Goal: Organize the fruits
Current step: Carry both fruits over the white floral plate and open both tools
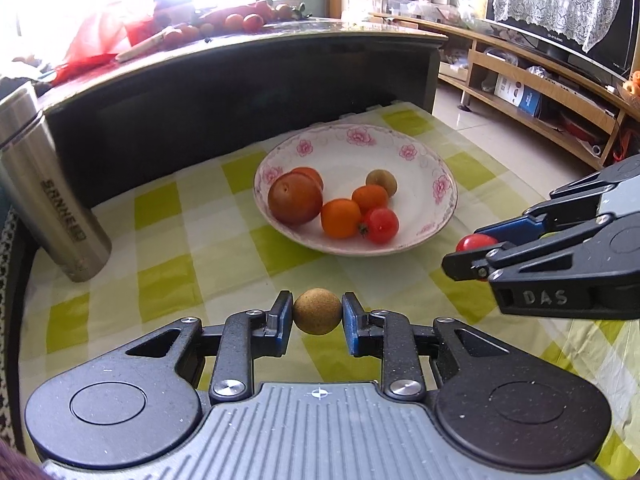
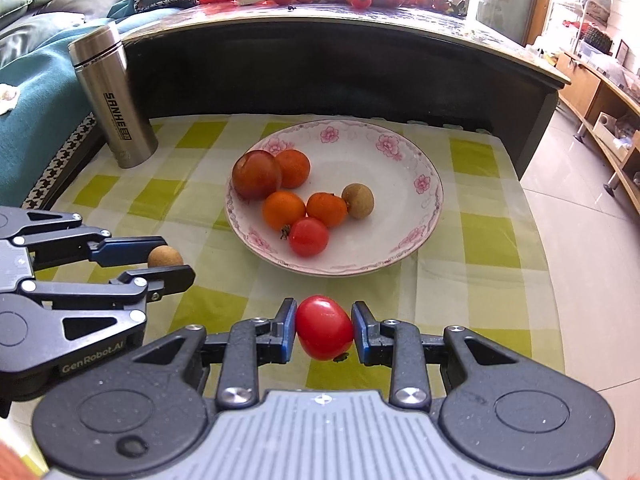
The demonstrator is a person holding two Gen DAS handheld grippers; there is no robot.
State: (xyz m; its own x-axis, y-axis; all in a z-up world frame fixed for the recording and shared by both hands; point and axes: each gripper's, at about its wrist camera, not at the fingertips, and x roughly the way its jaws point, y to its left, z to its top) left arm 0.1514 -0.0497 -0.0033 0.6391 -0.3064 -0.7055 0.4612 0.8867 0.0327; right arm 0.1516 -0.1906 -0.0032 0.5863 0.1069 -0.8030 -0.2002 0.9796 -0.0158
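A white plate with pink flowers (image 1: 416, 160) (image 2: 400, 176) sits on the green checked cloth and holds several fruits: a dark red tomato (image 1: 295, 198) (image 2: 257, 174), small oranges (image 1: 341, 218) (image 2: 283, 210), a red cherry tomato (image 1: 381, 225) (image 2: 308, 237) and a brown longan (image 1: 381, 182) (image 2: 358, 200). My left gripper (image 1: 317, 314) (image 2: 168, 262) is shut on another brown longan (image 1: 318, 311) (image 2: 165, 257), in front of the plate. My right gripper (image 2: 324, 330) (image 1: 474, 250) is shut on a red cherry tomato (image 2: 324, 327) (image 1: 476, 242), right of the left one.
A steel flask (image 1: 44, 196) (image 2: 114, 96) stands at the cloth's far left. Behind the plate rises a dark coffee table (image 1: 240, 80) (image 2: 340, 52) with more fruit and red cloth on top. Tiled floor (image 2: 580, 248) and a TV shelf (image 1: 540, 92) lie to the right.
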